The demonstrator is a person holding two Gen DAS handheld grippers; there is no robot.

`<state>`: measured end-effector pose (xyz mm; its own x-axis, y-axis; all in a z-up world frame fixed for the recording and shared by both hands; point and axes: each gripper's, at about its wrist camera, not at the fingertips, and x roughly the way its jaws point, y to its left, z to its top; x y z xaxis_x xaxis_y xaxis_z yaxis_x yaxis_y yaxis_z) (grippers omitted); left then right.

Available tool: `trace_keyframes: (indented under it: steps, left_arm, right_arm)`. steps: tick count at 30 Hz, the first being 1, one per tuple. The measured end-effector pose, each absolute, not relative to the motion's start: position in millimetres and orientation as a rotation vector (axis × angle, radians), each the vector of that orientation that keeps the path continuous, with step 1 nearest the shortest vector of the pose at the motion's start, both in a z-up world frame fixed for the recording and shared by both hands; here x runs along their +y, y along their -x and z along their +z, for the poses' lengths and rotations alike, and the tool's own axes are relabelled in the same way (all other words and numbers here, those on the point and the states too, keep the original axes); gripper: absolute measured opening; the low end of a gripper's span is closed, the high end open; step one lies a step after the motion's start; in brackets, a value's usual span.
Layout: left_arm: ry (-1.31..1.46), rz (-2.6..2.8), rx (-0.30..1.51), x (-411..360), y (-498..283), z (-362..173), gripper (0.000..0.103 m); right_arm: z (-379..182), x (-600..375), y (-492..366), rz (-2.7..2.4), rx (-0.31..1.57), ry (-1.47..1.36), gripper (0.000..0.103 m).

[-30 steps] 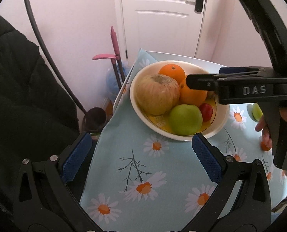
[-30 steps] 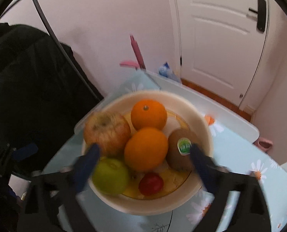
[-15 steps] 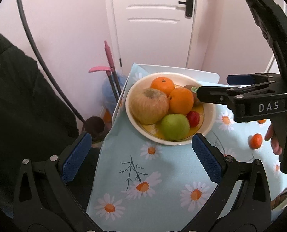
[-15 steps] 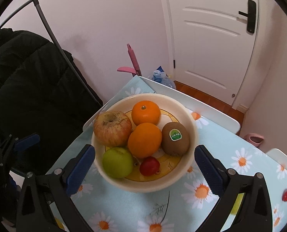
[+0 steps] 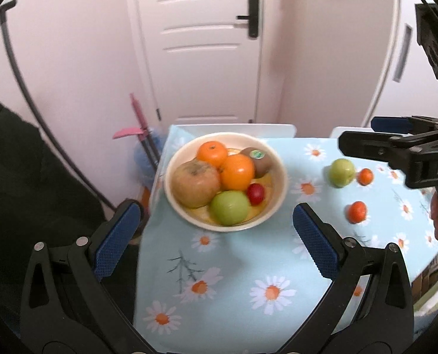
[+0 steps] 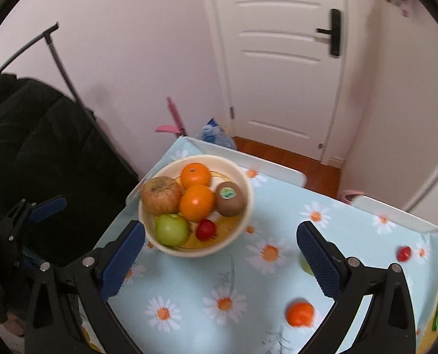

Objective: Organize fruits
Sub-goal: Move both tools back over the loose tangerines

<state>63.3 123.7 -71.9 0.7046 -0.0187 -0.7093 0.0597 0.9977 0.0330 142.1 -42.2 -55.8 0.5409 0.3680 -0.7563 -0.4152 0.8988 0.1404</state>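
Both grippers have pulled back from the bowl [image 5: 280, 177] since the earlier frames, so more of the bench [image 5: 233, 280] shows now, with loose fruit on it. The left gripper [image 5: 213, 233] is wide open and holds nothing. The right gripper [image 6: 220, 255] is wide open and empty too.

The bowl sits near the far left corner of the bench. Inside it are a brown apple [image 5: 195, 183], two oranges [image 5: 237, 171], a kiwi [image 5: 257, 157], a green apple [image 5: 230, 208] and a small red fruit [image 5: 256, 193].

In the left view, three fruits lie loose at about 3 o'clock from the bowl: a green fruit [image 5: 341, 173], a small orange one [image 5: 365, 176] touching or just beside it, and another small orange fruit [image 5: 357, 211] nearer to us. In the right view, one more red fruit [image 6: 404, 253] lies well apart, near the right edge.

It looks like the next step is to pick up a loose fruit. Round fruit rolls, so come straight down over it, put one finger on each side, and squeeze softly. The bowl is nearly full, so set it in a gap by the rim.
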Motion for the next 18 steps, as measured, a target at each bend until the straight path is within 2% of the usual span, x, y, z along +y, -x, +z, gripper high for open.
trace_keyframes:
  steps: [18]
  left_arm:
    - [-0.041, -0.073, 0.799, 15.4, -53.6, -76.9, 0.103]
  right_arm:
    - [-44.1, -181.5, -110.4, 0.328, 0.855, 0.076, 0.102]
